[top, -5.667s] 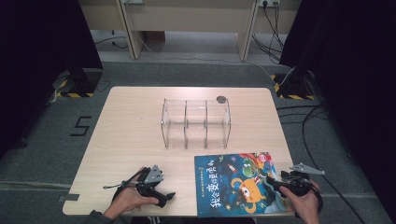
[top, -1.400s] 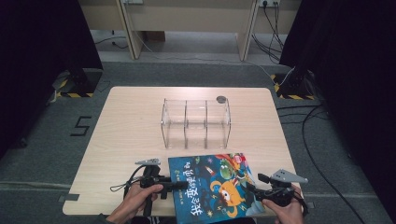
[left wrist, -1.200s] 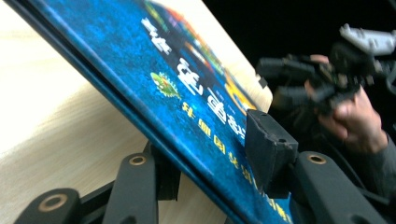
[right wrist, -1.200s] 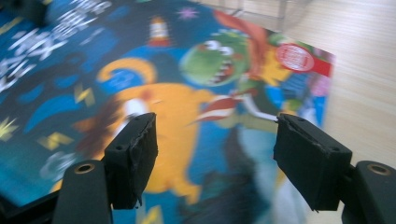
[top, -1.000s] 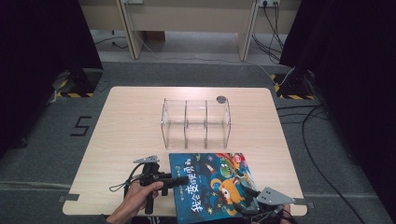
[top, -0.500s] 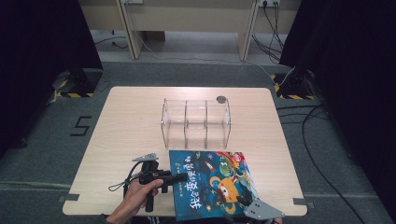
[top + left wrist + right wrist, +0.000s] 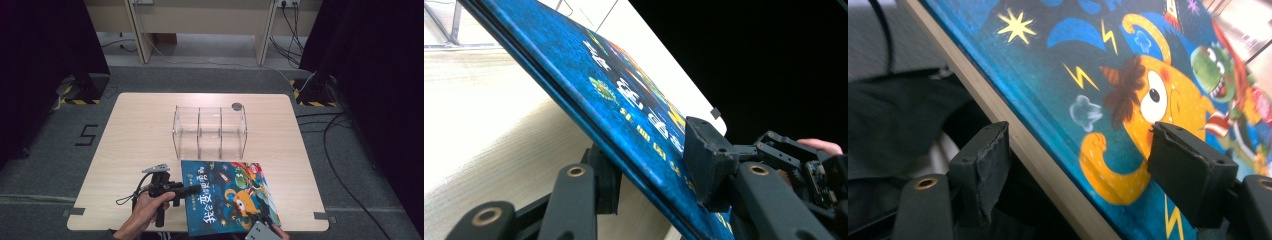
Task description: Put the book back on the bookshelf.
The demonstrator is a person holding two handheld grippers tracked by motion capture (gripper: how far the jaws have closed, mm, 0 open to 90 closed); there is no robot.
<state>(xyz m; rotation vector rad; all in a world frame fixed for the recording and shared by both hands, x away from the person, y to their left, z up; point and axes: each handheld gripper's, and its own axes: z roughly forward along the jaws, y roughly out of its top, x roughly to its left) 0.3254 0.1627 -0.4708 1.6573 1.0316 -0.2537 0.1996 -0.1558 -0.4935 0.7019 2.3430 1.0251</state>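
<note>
On the left, a hand (image 7: 145, 212) holds the left hand-held gripper (image 7: 192, 190) low over the near part of the tabletop (image 7: 135, 135). Its two black jaws pinch the left edge of a blue picture book (image 7: 227, 195). In the left gripper view one jaw sits under the book (image 7: 634, 100) and one sits on top of the cover, so that edge is lifted off the wood.

The book is at the near edge of the tabletop, just in front of a clear box with three parts (image 7: 210, 132). The cover has an orange monster and a green one on it. A small dark round thing (image 7: 236, 106) lies behind the box.

On the right, the right hand-held gripper (image 7: 265, 227) is at the book's near corner. In the right gripper view its jaws are spread wide, one on each side of the book's edge (image 7: 1108, 100), not squeezing it.
</note>
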